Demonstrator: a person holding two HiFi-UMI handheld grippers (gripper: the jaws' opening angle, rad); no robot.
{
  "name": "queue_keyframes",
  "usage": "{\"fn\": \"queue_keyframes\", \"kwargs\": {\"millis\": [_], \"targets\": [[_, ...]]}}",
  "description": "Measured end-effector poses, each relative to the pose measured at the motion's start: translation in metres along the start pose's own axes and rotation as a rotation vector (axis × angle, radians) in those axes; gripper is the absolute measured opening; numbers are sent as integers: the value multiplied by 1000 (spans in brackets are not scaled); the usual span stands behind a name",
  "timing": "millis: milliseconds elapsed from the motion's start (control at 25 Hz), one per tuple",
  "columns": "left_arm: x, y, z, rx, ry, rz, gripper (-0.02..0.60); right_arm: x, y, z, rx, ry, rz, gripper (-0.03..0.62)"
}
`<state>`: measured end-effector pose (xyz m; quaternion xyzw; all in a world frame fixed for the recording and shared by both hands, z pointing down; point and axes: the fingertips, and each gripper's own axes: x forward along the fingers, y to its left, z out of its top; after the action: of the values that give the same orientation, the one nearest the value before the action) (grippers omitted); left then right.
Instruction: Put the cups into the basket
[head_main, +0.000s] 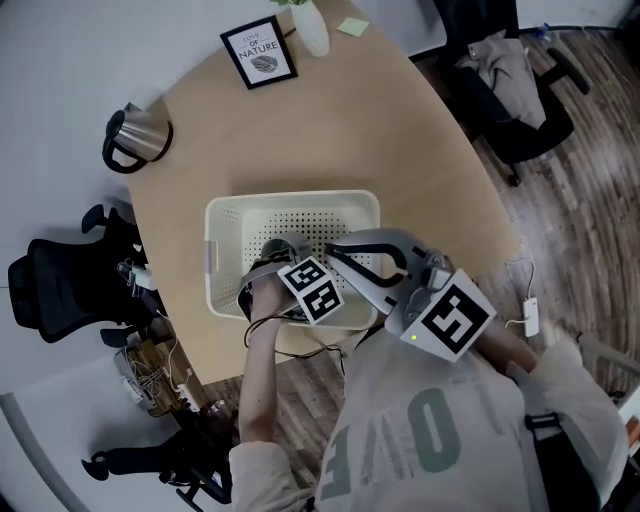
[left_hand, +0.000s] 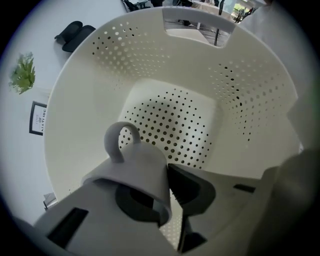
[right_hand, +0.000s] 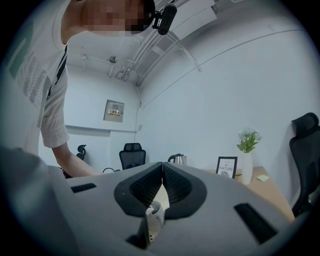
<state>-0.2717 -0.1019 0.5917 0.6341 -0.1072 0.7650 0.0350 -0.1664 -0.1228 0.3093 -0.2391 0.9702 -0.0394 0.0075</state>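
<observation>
A white perforated basket (head_main: 222, 222) stands on the wooden table (head_main: 400, 140). My left gripper (head_main: 278, 258) reaches down into it, shut on the rim of a grey cup (head_main: 284, 247). The left gripper view shows that cup (left_hand: 142, 167) with its handle pointing up; one jaw is inside it and the other outside, and it hangs above the basket's dotted floor (left_hand: 175, 117). My left gripper (left_hand: 167, 172) pinches the cup's wall. My right gripper (head_main: 336, 251) hovers over the basket's near right side. In its own view the right gripper (right_hand: 162, 166) is shut and empty.
A steel kettle (head_main: 135, 138) sits at the table's left edge. At the far edge are a framed print (head_main: 259, 52), a white vase (head_main: 311, 30) and a sticky note (head_main: 352, 26). Office chairs (head_main: 60, 285) (head_main: 510, 90) stand left and right of the table.
</observation>
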Motion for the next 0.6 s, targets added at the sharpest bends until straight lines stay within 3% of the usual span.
{"fn": "queue_keyframes", "kwargs": {"millis": [280, 600], "targets": [[11, -3, 6, 39, 25, 4, 64, -1, -5, -5, 3, 16, -2, -2], [5, 2, 8, -6, -6, 37, 69, -2, 0, -4, 10, 6, 3, -2]]}}
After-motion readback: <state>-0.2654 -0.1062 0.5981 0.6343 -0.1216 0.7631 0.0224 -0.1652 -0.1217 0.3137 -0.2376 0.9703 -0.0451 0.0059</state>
